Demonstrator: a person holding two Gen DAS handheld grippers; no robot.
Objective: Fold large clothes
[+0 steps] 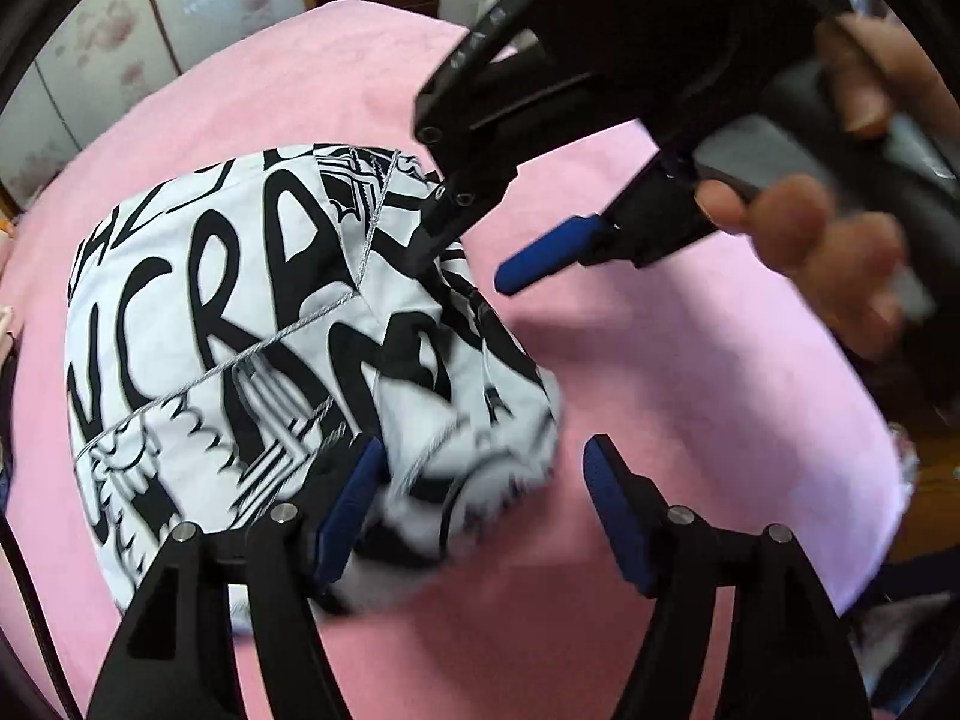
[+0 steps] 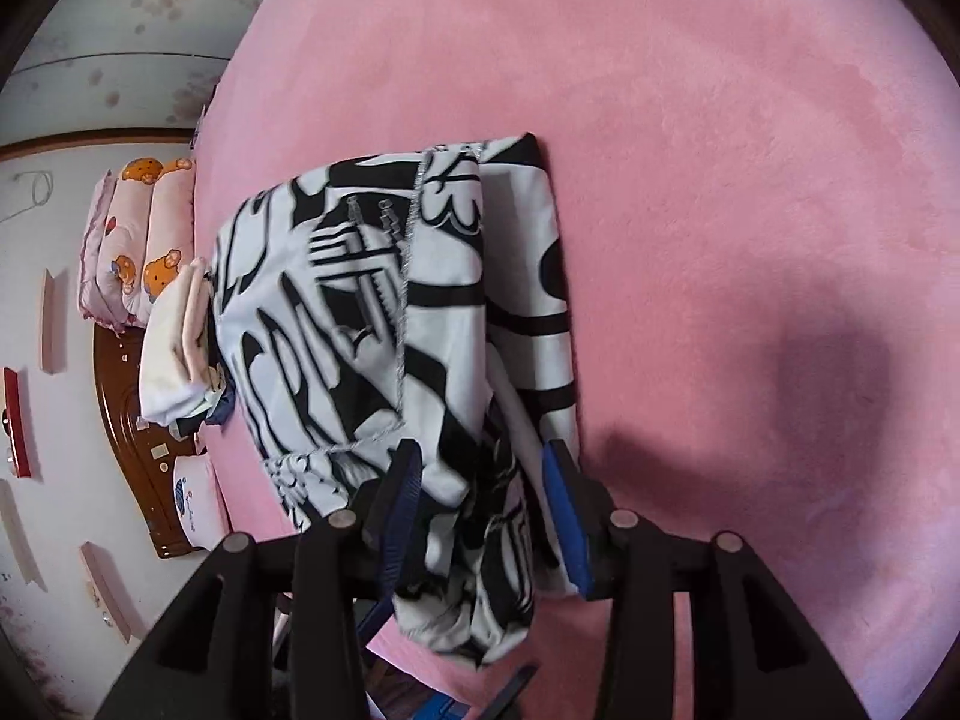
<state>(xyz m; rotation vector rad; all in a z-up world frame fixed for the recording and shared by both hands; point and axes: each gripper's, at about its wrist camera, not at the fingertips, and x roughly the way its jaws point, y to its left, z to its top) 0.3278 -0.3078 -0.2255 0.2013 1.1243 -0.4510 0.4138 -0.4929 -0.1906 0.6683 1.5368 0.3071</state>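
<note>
A folded black-and-white printed garment [image 1: 252, 330] lay on the pink blanket [image 1: 690, 360], filling the left centre of the left wrist view. The left gripper [image 1: 483, 510] stood spread at the lower edge, its left pad touching the fabric's near fold. The right gripper [image 2: 480, 516] was also released, its pads flanking a bunched fold. Stacked pillows [image 2: 132, 240] sat at mid-left.

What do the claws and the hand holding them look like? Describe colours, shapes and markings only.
Both claws, left and right, have matte black triangular cut-out frames with silver pivot bolts and ribbed blue finger pads. The left wrist view shows the right claw from outside: a curved black body, with a bare-skinned hand on its dark handle. No sleeve or cable shows.
</note>
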